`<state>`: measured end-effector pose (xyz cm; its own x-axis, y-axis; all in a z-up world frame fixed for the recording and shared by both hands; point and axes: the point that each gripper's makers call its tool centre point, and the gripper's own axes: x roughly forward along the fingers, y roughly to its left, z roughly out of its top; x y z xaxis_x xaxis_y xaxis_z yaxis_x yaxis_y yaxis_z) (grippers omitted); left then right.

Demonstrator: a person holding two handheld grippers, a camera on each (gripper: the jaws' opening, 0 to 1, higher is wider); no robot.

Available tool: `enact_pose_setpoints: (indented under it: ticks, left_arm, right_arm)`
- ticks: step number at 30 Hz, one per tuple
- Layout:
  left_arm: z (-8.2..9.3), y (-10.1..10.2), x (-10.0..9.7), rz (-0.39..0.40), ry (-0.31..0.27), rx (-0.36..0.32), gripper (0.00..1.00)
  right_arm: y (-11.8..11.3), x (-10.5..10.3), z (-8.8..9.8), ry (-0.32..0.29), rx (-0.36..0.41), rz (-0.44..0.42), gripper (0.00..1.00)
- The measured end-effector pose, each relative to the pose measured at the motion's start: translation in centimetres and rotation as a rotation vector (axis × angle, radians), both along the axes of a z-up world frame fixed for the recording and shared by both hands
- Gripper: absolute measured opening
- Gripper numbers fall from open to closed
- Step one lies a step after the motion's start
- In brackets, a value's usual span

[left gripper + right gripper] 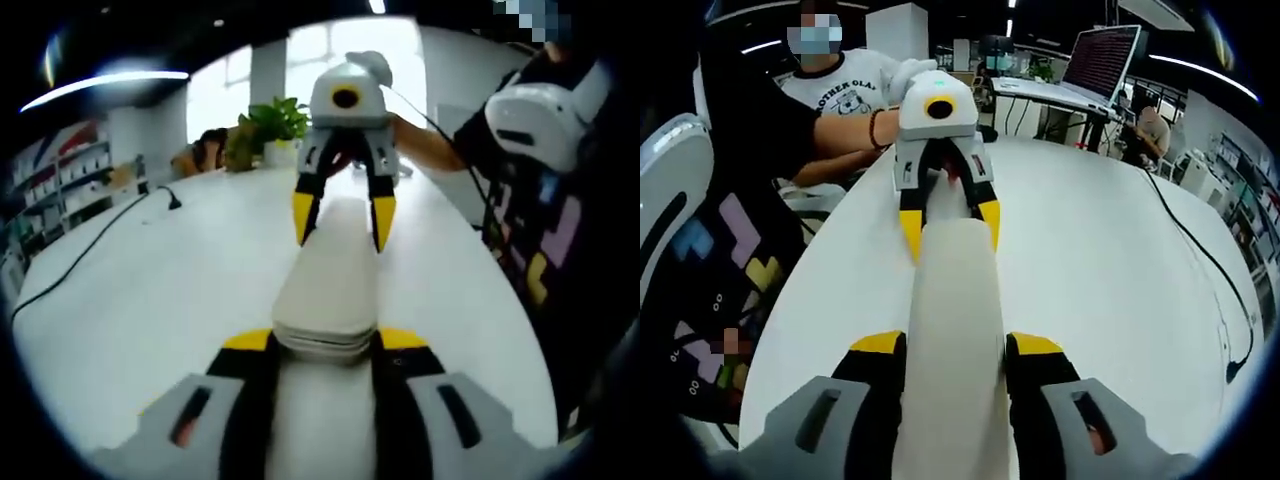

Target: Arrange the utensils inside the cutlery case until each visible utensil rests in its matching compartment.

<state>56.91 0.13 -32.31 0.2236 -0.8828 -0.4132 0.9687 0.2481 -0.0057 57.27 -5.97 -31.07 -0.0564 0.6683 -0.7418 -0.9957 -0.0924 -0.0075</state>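
A long white cutlery case (335, 270) with its lid closed stretches over the white table (180, 290) between my two grippers. My left gripper (325, 340) is shut on the case's near end, its yellow-tipped jaws pressing both sides. At the far end my right gripper (343, 220) clamps the case the same way. In the right gripper view the case (952, 290) runs away from my right gripper (955, 345) to my left gripper (950, 225). The closed case hides any utensils inside.
A black cable (90, 245) lies across the table's left side, also seen as the cable (1205, 260) at the right. A potted plant (272, 125) stands at the far end. The person (830, 100) sits beside the table edge (810, 260). A monitor (1100, 60) stands behind.
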Motion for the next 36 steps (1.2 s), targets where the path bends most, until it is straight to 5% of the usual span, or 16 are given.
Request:
enact_pose_setpoints:
  ticks: [26, 36]
  left_arm:
    - [0.1, -0.5, -0.3, -0.001, 0.000, -0.006, 0.40]
    - [0.1, -0.4, -0.3, 0.002, 0.000, -0.008, 0.40]
  right_arm:
    - [-0.3, -0.3, 0.0, 0.010, -0.032, 0.008, 0.41]
    - [-1.1, 0.2, 1.7, -0.062, -0.053, -0.023, 0.43]
